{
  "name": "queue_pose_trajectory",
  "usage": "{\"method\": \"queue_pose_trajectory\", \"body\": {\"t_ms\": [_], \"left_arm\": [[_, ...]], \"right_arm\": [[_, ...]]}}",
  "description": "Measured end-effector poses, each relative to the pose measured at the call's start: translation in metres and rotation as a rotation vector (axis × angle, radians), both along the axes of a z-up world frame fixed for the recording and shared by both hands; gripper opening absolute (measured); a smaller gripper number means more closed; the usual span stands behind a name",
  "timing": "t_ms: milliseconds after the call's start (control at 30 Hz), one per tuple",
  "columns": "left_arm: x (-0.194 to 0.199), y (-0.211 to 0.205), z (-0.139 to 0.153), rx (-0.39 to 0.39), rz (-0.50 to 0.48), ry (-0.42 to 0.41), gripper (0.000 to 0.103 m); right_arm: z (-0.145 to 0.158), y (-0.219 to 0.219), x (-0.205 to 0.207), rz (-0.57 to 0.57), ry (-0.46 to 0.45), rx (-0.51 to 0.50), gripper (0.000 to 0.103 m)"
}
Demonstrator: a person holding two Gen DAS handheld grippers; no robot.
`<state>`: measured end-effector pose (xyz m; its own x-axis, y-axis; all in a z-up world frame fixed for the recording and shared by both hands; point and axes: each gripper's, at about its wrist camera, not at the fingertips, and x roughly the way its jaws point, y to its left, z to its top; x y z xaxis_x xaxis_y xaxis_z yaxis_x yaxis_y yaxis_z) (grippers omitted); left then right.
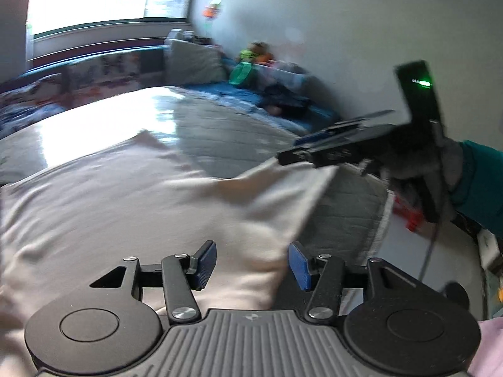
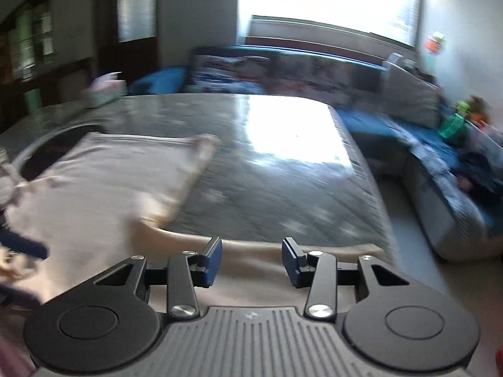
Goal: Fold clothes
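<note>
Black tongs (image 1: 252, 262) — blue ribbed pads (image 1: 206, 264), silver screws — teal sleeve (image 1: 481, 185).

**Setting: a lived-in home room, most likely a living or family room.**
You are working at a glossy grey desk (image 2: 283, 163) that carries a pale garment (image 1: 125, 204), a household chore rather than bench work. Behind it runs a low blue sofa (image 2: 371, 119) with a patterned cushion (image 2: 229, 72) and a grey cushion (image 2: 408, 100). Bright toys (image 1: 248, 59) are piled at the sofa's end beside the plain white wall (image 1: 345, 31). A wide window (image 2: 330, 0) floods the desk with daylight, and dark wooden shelving (image 2: 28, 47) stands at the left. A tissue box (image 2: 105, 91) sits at the desk's far corner. Motion blur hides finer detail.
</note>
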<state>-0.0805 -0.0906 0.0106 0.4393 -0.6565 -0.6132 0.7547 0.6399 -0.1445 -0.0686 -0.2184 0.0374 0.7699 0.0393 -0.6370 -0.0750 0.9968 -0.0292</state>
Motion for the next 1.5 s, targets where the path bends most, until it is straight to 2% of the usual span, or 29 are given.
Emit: {"method": "queue_pose_trajectory", "body": {"t_ms": [200, 400, 567, 800, 967, 1033, 1100, 1133, 1267, 1400, 1500], "left_arm": [[0.015, 0.071, 0.004, 0.020, 0.283, -0.015, 0.055], [0.045, 0.152, 0.003, 0.097, 0.616, -0.041, 0.055], [0.073, 0.208, -0.001, 0.176, 0.814, -0.099, 0.055], [0.112, 0.246, -0.016, 0.250, 0.891, -0.106, 0.055], [0.123, 0.251, -0.031, 0.253, 0.848, -0.076, 0.053], [0.122, 0.249, -0.031, 0.239, 0.817, -0.082, 0.032], [0.120, 0.247, -0.031, 0.238, 0.811, -0.094, 0.016], [0.118, 0.246, -0.029, 0.243, 0.816, -0.103, 0.012], [0.107, 0.245, -0.020, 0.268, 0.864, -0.153, 0.009], [0.102, 0.249, -0.020, 0.292, 0.916, -0.129, 0.009], [0.100, 0.247, -0.018, 0.304, 0.902, -0.135, 0.009]], "right_arm": [[0.012, 0.058, 0.019, 0.204, 0.002, 0.029, 0.042], [0.016, 0.117, 0.028, 0.401, 0.025, 0.026, 0.042], [0.021, 0.153, 0.030, 0.517, 0.040, 0.029, 0.043], [0.017, 0.189, 0.031, 0.629, 0.079, 0.024, 0.043], [0.016, 0.213, 0.030, 0.709, 0.093, 0.024, 0.043], [0.015, 0.222, 0.029, 0.741, 0.095, 0.027, 0.043], [0.013, 0.230, 0.030, 0.759, 0.099, 0.027, 0.043], [0.011, 0.232, 0.031, 0.763, 0.105, 0.028, 0.043], [-0.001, 0.241, 0.036, 0.775, 0.136, 0.037, 0.043], [-0.016, 0.244, 0.036, 0.787, 0.187, 0.054, 0.043], [-0.016, 0.247, 0.034, 0.810, 0.172, 0.046, 0.043]]}}
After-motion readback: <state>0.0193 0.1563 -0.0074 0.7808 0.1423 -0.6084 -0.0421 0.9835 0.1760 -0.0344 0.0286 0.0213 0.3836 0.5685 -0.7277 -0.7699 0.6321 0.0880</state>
